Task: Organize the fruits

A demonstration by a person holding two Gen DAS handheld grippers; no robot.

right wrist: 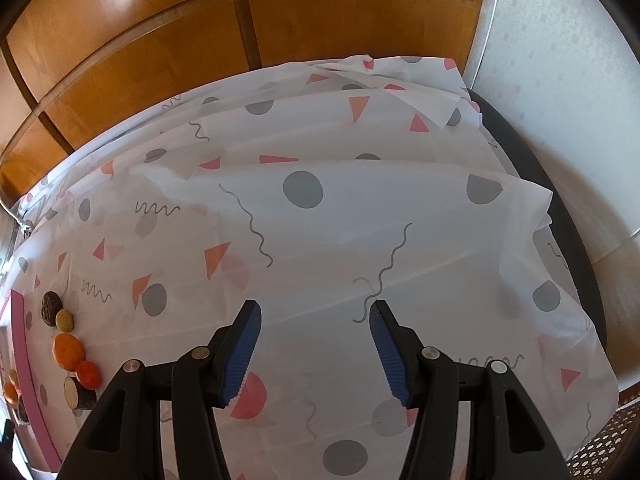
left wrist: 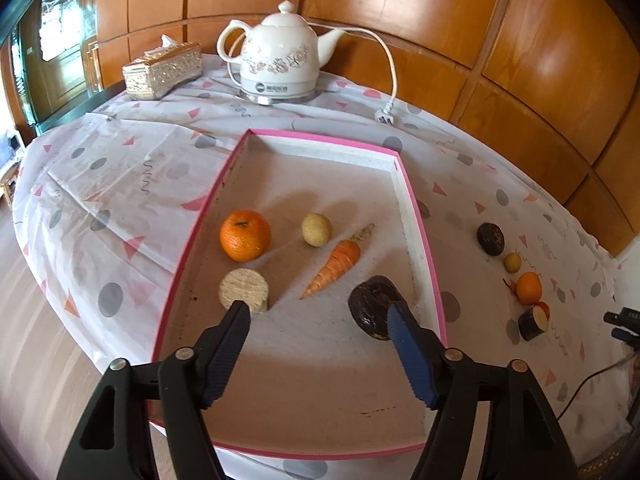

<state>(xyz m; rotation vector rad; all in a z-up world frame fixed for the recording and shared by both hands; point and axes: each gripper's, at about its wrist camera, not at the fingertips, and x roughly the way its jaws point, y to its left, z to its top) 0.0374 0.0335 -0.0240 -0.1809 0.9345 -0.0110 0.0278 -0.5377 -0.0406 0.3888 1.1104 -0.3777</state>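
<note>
The fruits lie in two groups. Inside the pink-rimmed tray point(left wrist: 420, 216) on the tabletop point(left wrist: 120, 184) sit an orange point(left wrist: 245, 235), a pale round fruit point(left wrist: 316, 229), a carrot point(left wrist: 332, 265), a tan cut cylinder point(left wrist: 244, 291) and a dark brown round piece point(left wrist: 374, 306) close to the tray's right wall. The far half of the tray floor is bare, as is the near strip under the left tongs point(left wrist: 318, 316), whose jaws stand apart with nothing between them; the right fingertip point(left wrist: 400, 320) overlaps the dark piece, contact unclear.

Outside the tray's right wall, a row lies on the cloth: a dark fruit point(left wrist: 490, 239), a small yellowish one point(left wrist: 512, 262), a second orange point(left wrist: 528, 288) and a dark-skinned cut piece point(left wrist: 533, 323) with a pale face.

The right tongs point(right wrist: 315, 314) hang open over bare cloth, empty, well apart from that row. The cloth point(right wrist: 360, 208), thin, creased and printed with grey dots, pink triangles and squiggles, drapes over the tabletop's edges.

At the far edge stand a white ceramic kettle point(left wrist: 276, 56), its cord and plug point(left wrist: 385, 114) loose on the cloth, and an embossed tissue box point(left wrist: 162, 71). Glossy wood panelling point(left wrist: 440, 8) backs the tabletop.
</note>
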